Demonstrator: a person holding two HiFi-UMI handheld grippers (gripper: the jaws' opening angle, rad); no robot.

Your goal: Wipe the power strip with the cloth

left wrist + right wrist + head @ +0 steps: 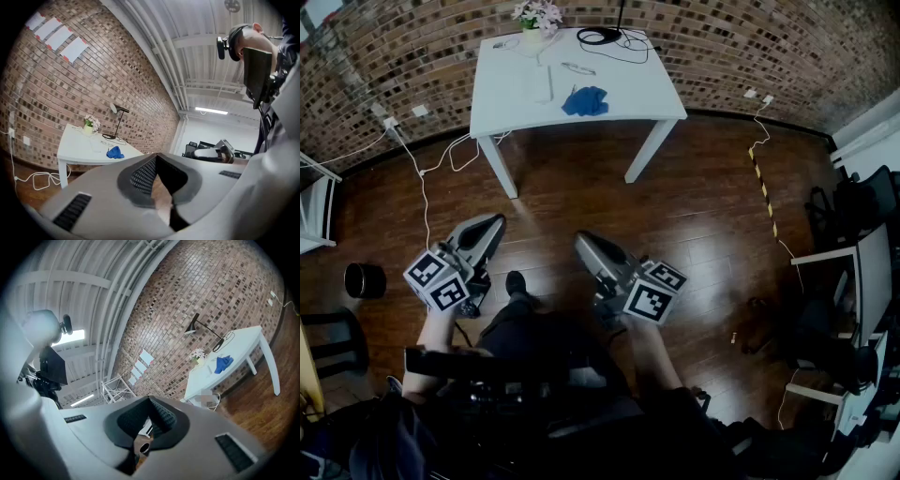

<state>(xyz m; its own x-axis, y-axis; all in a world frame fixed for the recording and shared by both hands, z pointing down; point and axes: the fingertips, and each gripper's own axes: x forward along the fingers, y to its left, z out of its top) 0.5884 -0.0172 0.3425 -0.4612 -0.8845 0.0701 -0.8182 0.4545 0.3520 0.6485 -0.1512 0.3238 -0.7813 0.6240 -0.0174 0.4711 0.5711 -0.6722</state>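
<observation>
While the left claw (494,222) and right claw (582,240) are hanging closed and empty, well apart from the worktop (656,94), the cloth (585,100) is lying near the power strip (545,84); all the wiping is seemingly still waiting.

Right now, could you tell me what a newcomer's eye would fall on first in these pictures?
The left gripper and right gripper dominate the head view's foreground, both shut and empty. Beyond them a white table stands by the brick wall, a blue cloth lying on it near a white power strip.
</observation>
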